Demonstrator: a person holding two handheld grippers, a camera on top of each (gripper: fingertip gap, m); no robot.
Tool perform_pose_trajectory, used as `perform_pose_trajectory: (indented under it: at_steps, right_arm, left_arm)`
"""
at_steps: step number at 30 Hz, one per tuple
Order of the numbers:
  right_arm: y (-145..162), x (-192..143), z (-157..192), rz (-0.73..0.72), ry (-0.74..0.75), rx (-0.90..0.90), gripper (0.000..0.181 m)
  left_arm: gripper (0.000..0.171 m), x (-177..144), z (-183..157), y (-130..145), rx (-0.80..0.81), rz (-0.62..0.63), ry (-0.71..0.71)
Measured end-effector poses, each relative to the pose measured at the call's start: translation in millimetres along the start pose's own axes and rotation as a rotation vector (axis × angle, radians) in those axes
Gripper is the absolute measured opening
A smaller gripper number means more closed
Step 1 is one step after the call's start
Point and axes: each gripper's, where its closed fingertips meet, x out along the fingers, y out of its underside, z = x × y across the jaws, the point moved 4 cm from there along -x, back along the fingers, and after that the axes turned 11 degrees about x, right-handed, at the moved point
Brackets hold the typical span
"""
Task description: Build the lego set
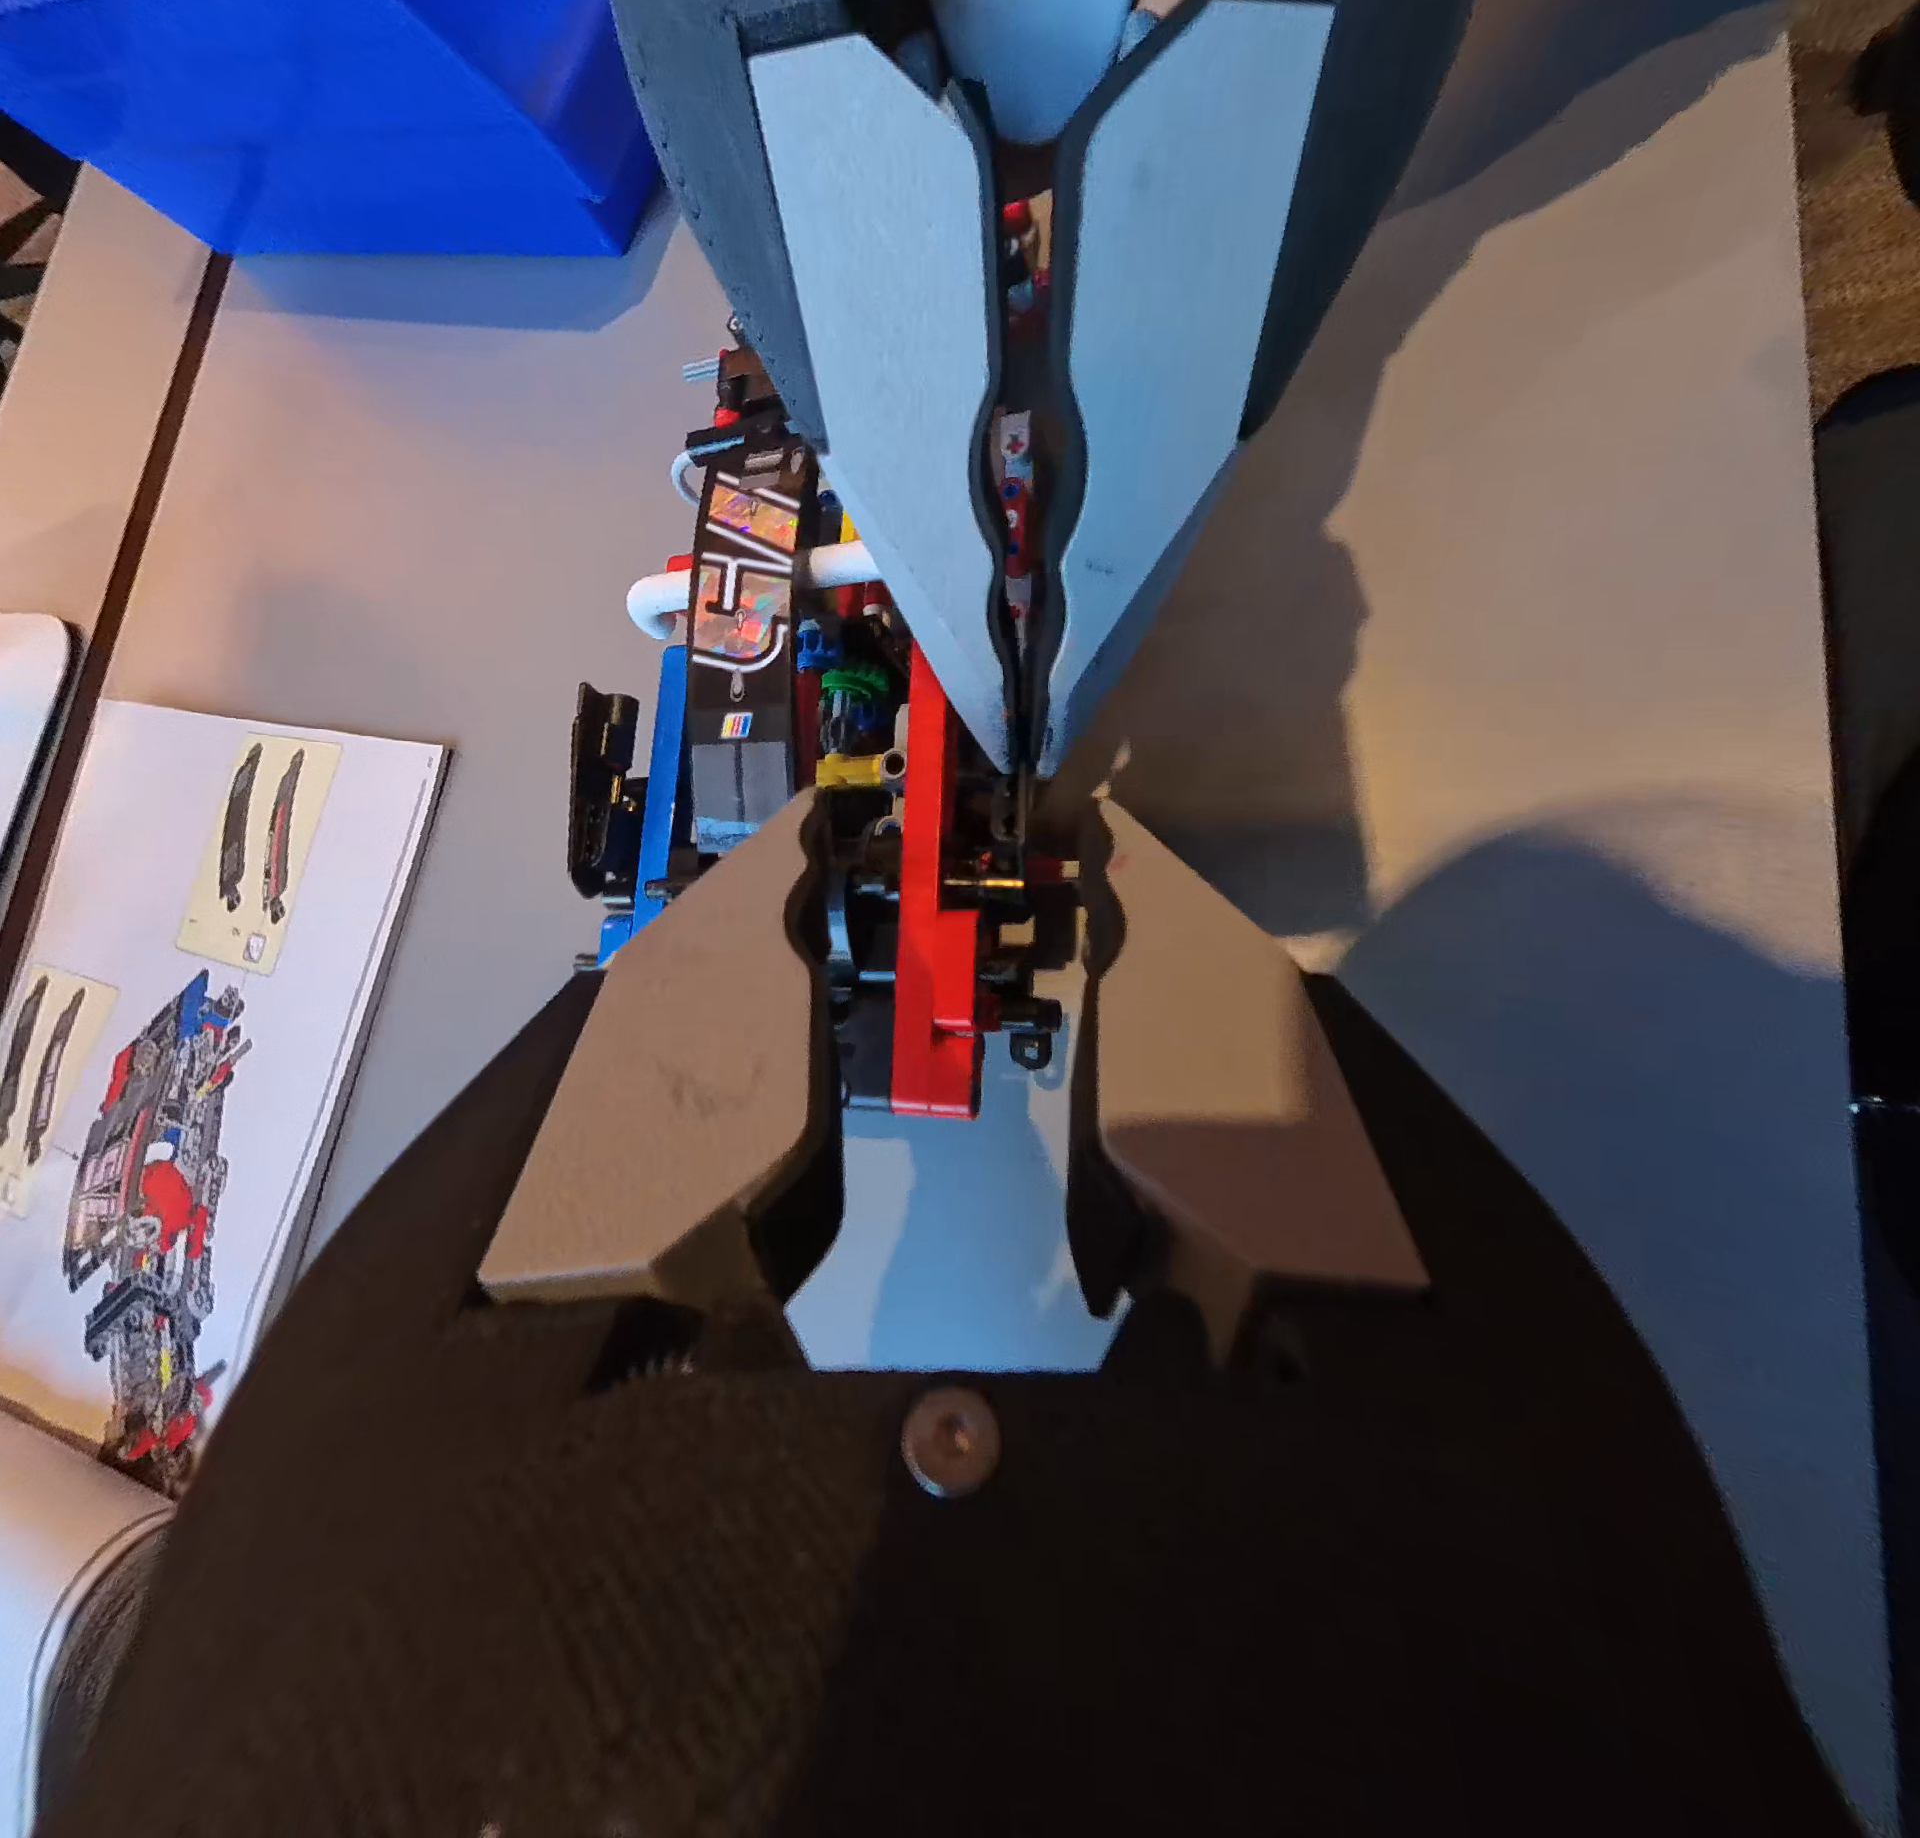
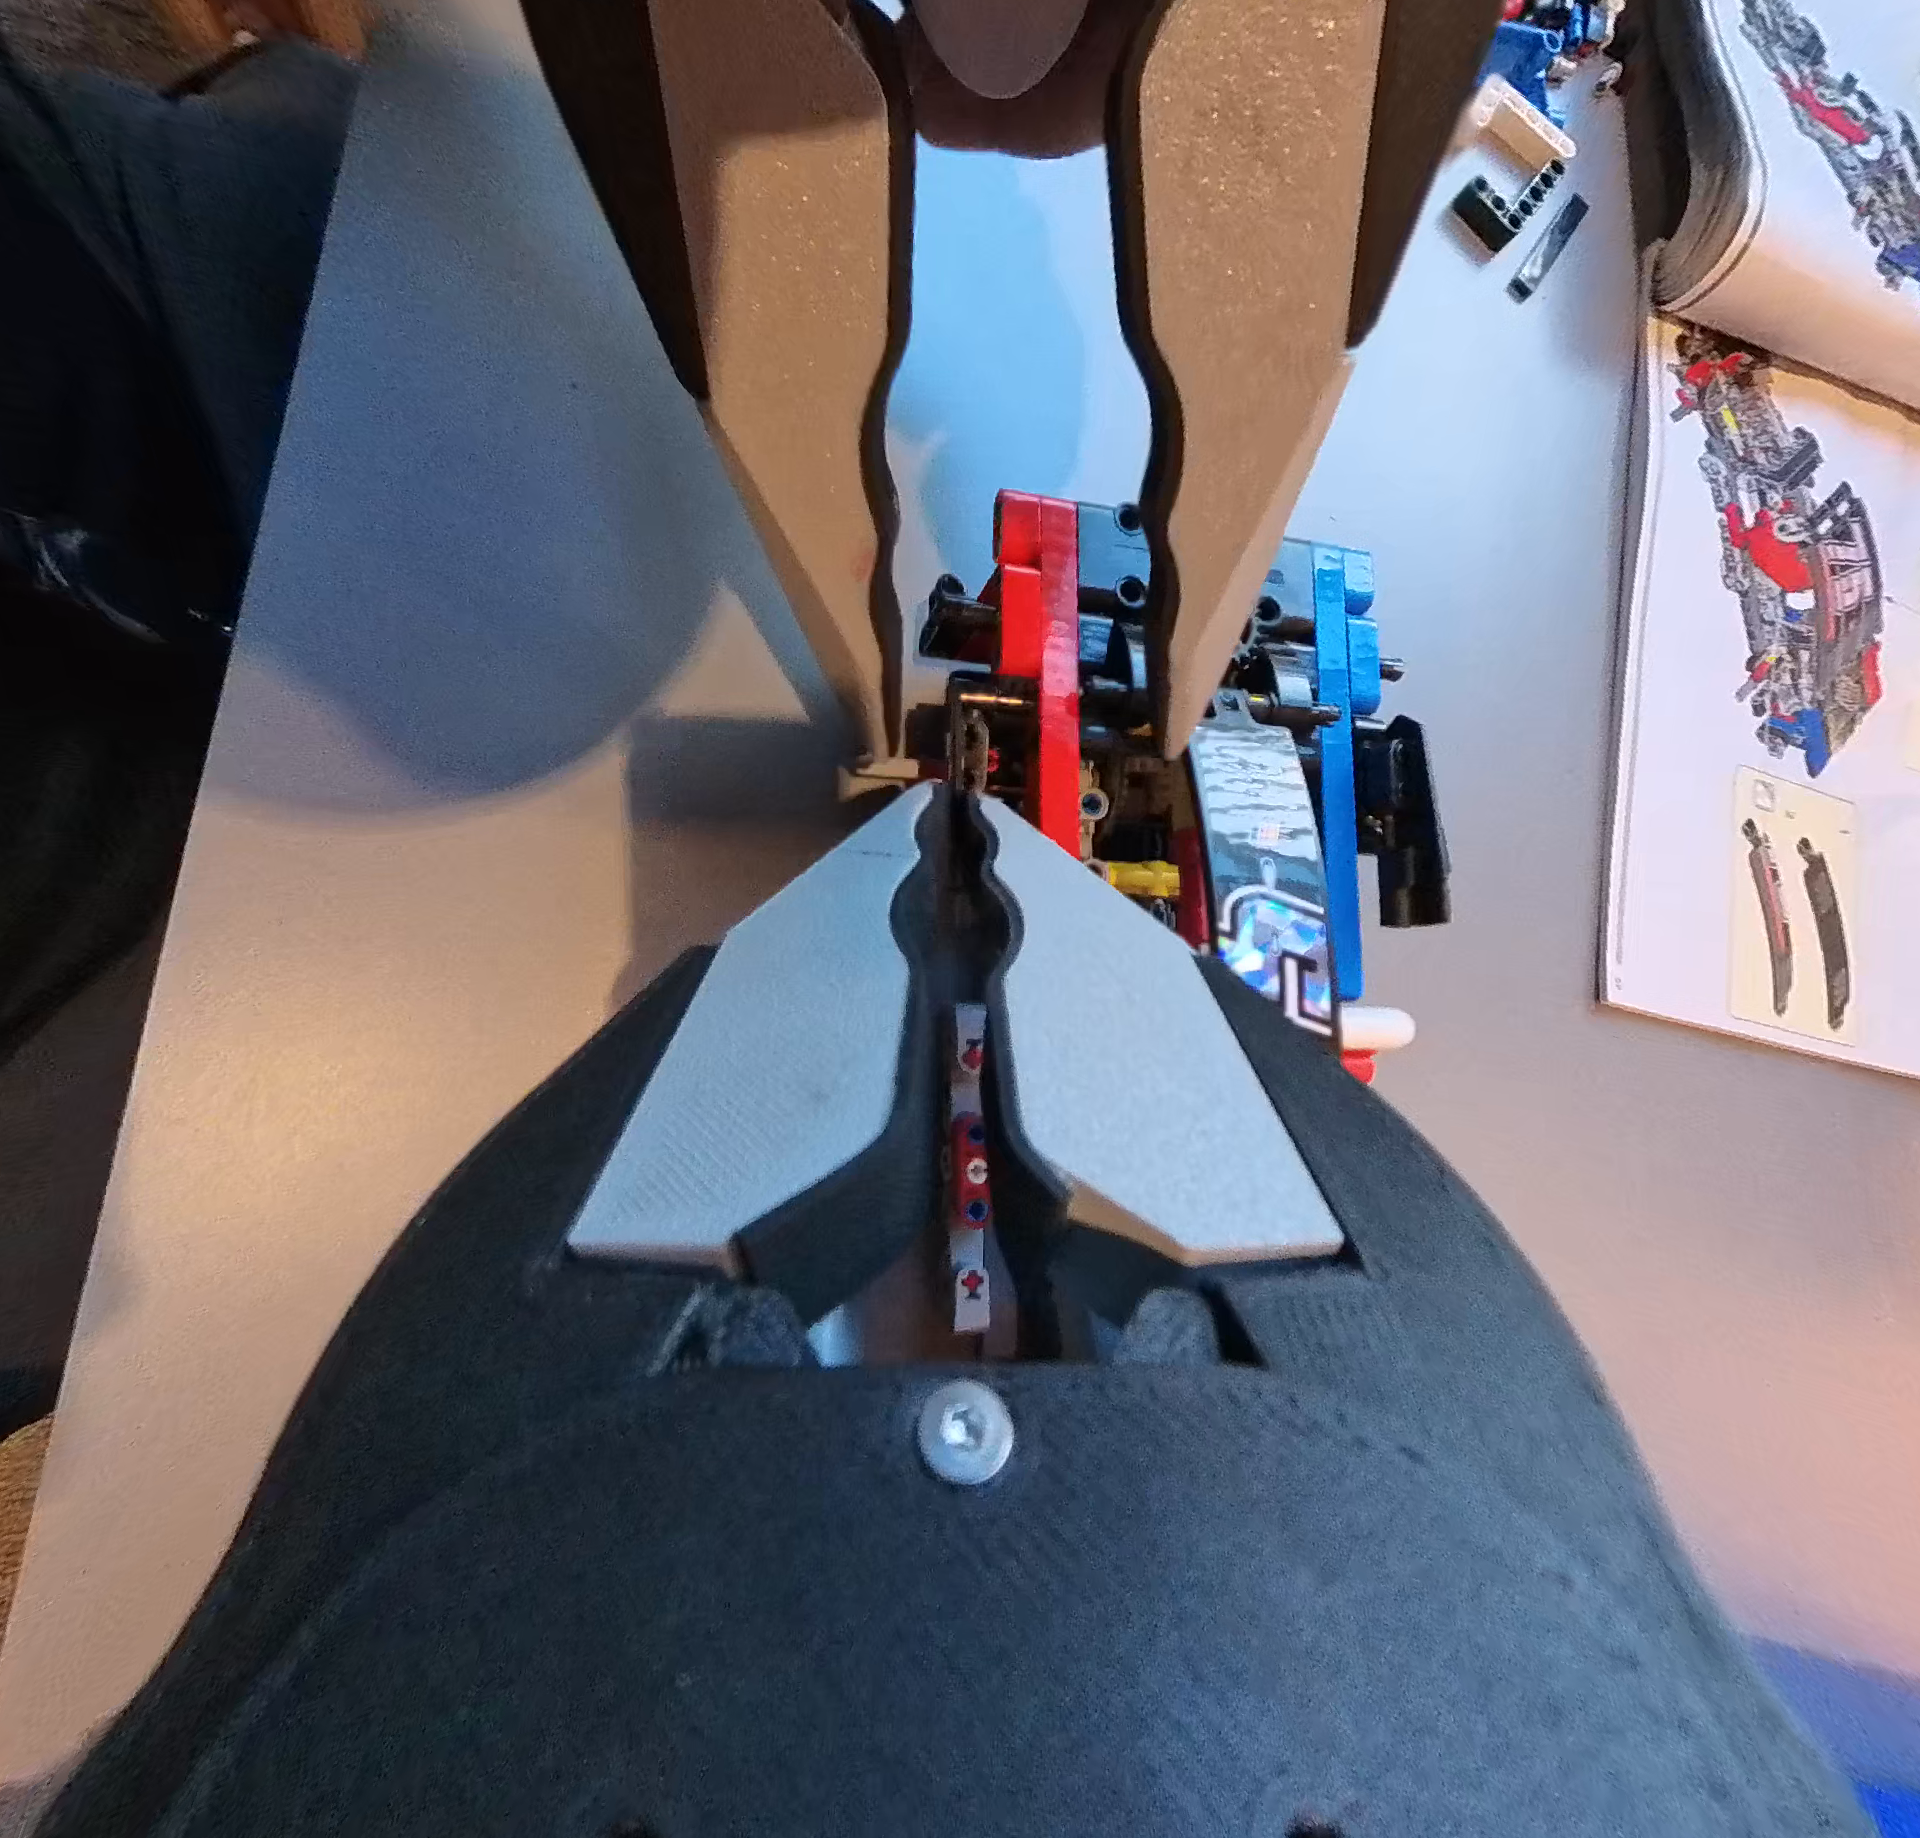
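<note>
Left wrist view shows my left claw [image 1: 951, 832] spread moderately around the near end of the lego model [image 1: 831, 749], its two fingers flanking the red beam [image 1: 940, 915] and the black parts beside it. I cannot tell whether the pads actually press the model. The model lies on the grey desk [image 1: 1507, 645], blue side away from the red.

My right claw [image 2: 951, 801] comes in from the opposite side, tips nearly meeting the left's. Its fingers are pinched almost together on a slim black piece [image 2: 966, 749] at the model's edge, just beside the red beam.

An open instruction booklet [image 1: 208, 1061] lies on the desk beside the model, and a blue bin [image 1: 312, 95] sits farther off. In the right wrist view, loose pieces [image 2: 1517, 199] lie near the booklet.
</note>
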Motion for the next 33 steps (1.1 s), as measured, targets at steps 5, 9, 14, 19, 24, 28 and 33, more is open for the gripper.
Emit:
perform_pose_trajectory:
  at_steps: [5, 9, 14, 19, 24, 28, 33]
  right_arm:
    - [1, 1, 1, 0.009, 0.018, -0.023, 0.0]
    - [-3, -1, 2, -0.002, 0.028, -0.049, 0.0]
    - [-4, -1, 1, -0.013, 0.017, -0.057, 0.0]
    - [-3, 0, 0, 0.005, 0.018, -0.061, 0.0]
    - [-4, -1, 0, 0.006, 0.024, -0.069, 0.0]
    - [-4, -1, 0, -0.004, 0.018, -0.069, 0.0]
    - [-2, -1, 0, -0.023, 0.015, -0.067, 0.0]
  left_arm:
    - [0.043, 10, -1, 4, -0.001, 0.042, 0.045]
    - [0.042, 11, -2, 6, -0.003, 0.042, 0.055]
    - [0.039, 11, -1, 8, -0.014, 0.039, 0.069]
    - [0.035, 11, 0, 9, -0.008, 0.039, 0.07]
    - [0.03, 12, 2, 9, 0.009, 0.053, 0.063]
    - [0.03, 12, 2, 7, -0.001, 0.033, 0.087]
    - [0.028, 17, 1, 8, 0.036, 0.067, 0.124]
